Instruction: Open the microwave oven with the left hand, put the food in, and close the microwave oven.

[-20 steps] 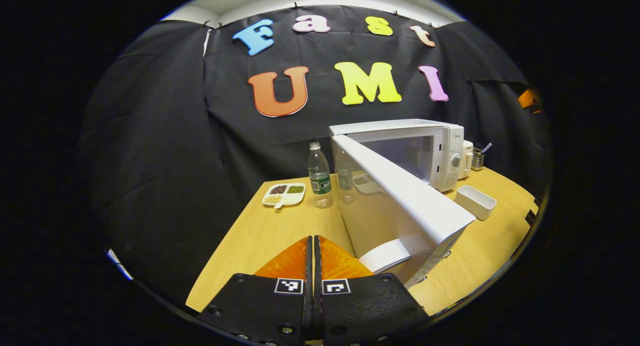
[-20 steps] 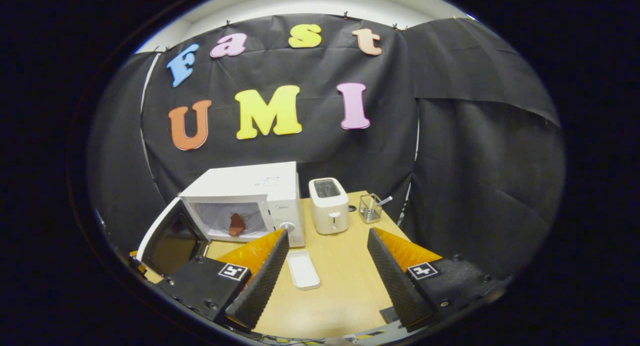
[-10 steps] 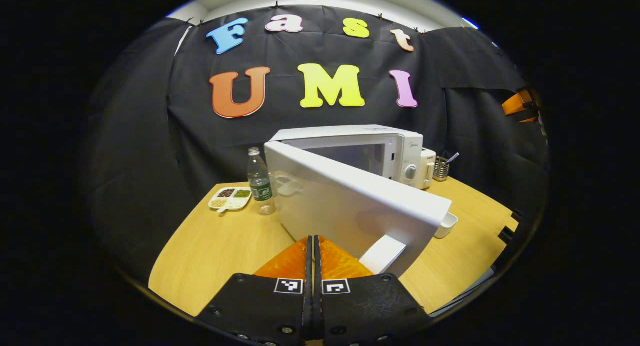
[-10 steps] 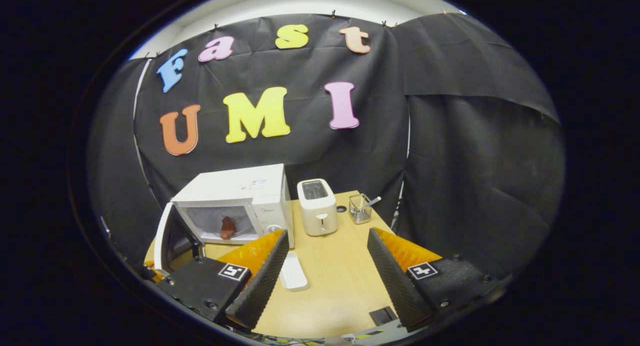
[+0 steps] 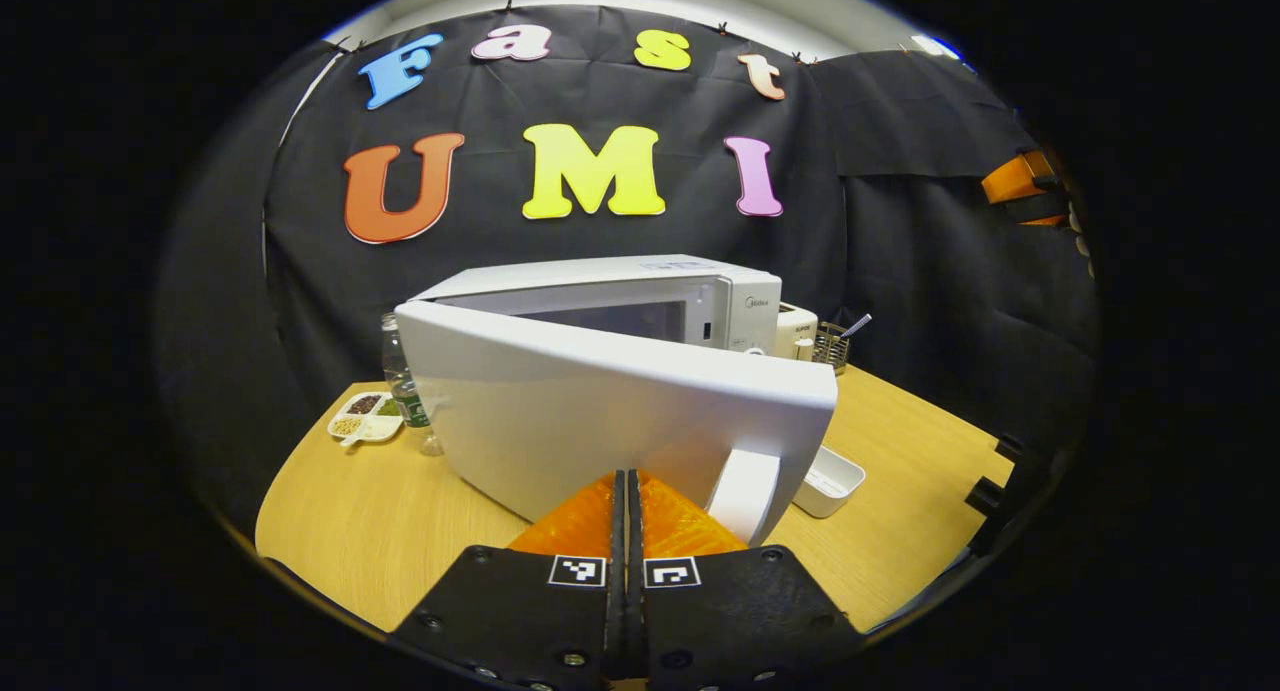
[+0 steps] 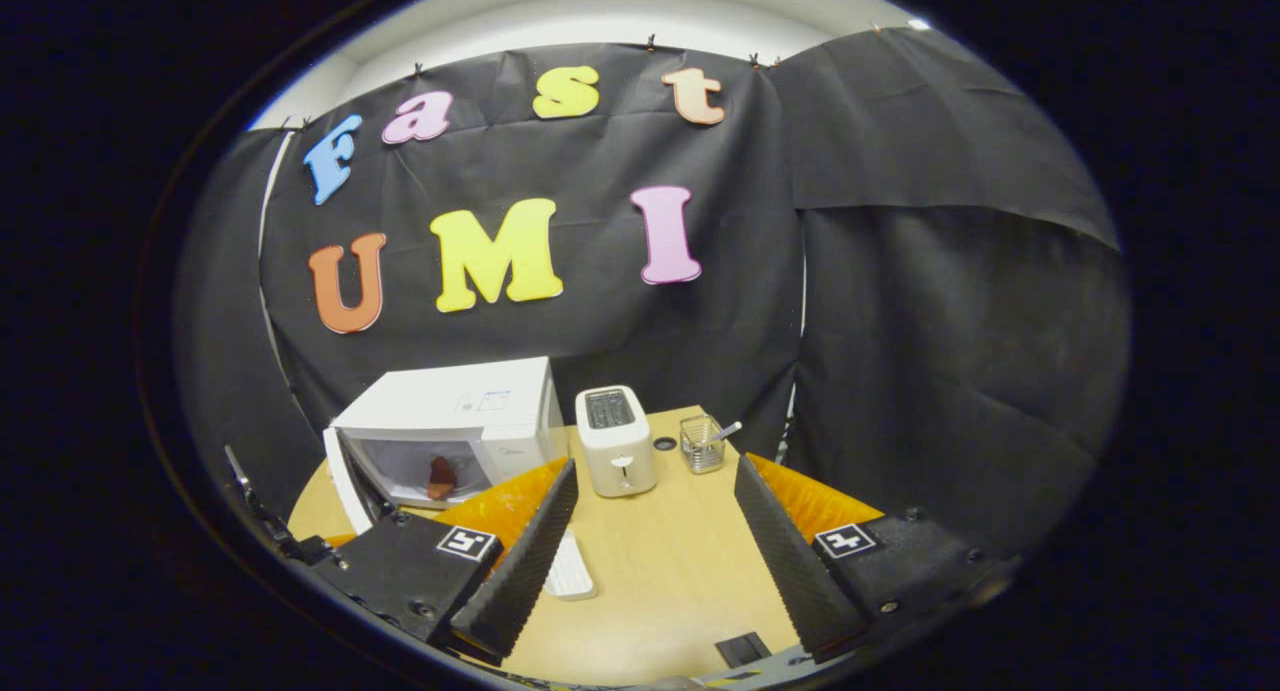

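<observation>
Now the food [image 6: 440,477] sits inside the microwave [image 6: 452,433], a small reddish piece on the floor of the oven. So the job that looks left is to close the door [image 5: 610,421]. The door is swung about halfway in, with a gap at its free edge.

The left gripper [image 5: 627,506] has its two fingers pressed flat together with nothing between them. Its tips are against the outside of the door, just beside the white handle [image 5: 745,493]. The right gripper [image 6: 650,531] is spread wide and holds nothing. It hangs over the counter [image 6: 660,561], near the toaster [image 6: 615,441].

To shut it well, I think the push should stay close to the handle side, far from the hinge, so the door swings easily. Go slow and steady. Push until the door sits flat on the front and clicks. The white tray [image 5: 825,479] lies near the door, so watch it.
</observation>
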Demonstrator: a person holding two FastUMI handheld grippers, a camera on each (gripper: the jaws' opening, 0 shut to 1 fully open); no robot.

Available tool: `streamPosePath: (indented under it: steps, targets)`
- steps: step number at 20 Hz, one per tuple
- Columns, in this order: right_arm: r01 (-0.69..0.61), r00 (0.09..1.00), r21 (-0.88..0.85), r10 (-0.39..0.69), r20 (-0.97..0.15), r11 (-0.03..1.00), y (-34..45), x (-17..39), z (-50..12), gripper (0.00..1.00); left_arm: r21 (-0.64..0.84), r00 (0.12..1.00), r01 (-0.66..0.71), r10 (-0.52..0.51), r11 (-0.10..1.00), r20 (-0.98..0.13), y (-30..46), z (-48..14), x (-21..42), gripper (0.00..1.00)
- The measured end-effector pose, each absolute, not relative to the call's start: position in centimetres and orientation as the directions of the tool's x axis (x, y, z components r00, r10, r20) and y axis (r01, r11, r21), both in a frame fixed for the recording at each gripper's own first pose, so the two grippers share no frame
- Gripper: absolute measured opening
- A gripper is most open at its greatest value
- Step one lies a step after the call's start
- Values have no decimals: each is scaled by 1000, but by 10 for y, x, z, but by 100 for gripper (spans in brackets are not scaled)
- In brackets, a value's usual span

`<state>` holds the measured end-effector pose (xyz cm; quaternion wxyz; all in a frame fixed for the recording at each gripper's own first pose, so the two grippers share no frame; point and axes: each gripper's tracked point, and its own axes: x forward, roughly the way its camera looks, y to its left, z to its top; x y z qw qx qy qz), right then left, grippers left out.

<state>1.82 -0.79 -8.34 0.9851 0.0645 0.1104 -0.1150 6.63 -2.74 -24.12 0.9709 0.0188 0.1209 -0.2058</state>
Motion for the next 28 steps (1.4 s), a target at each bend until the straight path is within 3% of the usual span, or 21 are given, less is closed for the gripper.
streamPosePath:
  steps: [3, 4, 5, 6, 11, 12, 13, 28]
  targets:
    - [242, 947, 105, -211, -243, 964, -12, 21, -87, 100, -20, 879, 421, -413, 907, -236, -44, -240, 83, 0]
    - [245, 945, 110, -212, -250, 963, -13, 21, -89, 90, -22, 879, 423, -416, 906, -234, -50, -239, 89, 0]
    - [250, 943, 113, -215, -255, 962, -15, 22, -91, 91, -25, 877, 427, -421, 904, -231, -54, -239, 94, 0]
    - [254, 941, 117, -217, -259, 960, -17, 21, -92, 100, -26, 876, 430, -424, 902, -230, -58, -238, 100, 0]
    - [282, 931, 118, -242, -273, 952, -27, 20, -96, 100, -23, 871, 450, -444, 893, -211, -80, -233, 126, 0]
    - [286, 929, 119, -245, -276, 951, -29, 20, -96, 90, -18, 868, 456, -449, 890, -211, -85, -232, 131, 0]
    - [290, 928, 121, -248, -278, 950, -30, 21, -97, 100, -14, 868, 459, -452, 888, -205, -89, -231, 136, 0]
    - [312, 906, 124, -256, -337, 942, -46, 29, -115, 100, -54, 894, 404, -406, 913, -189, -125, -225, 205, 0]
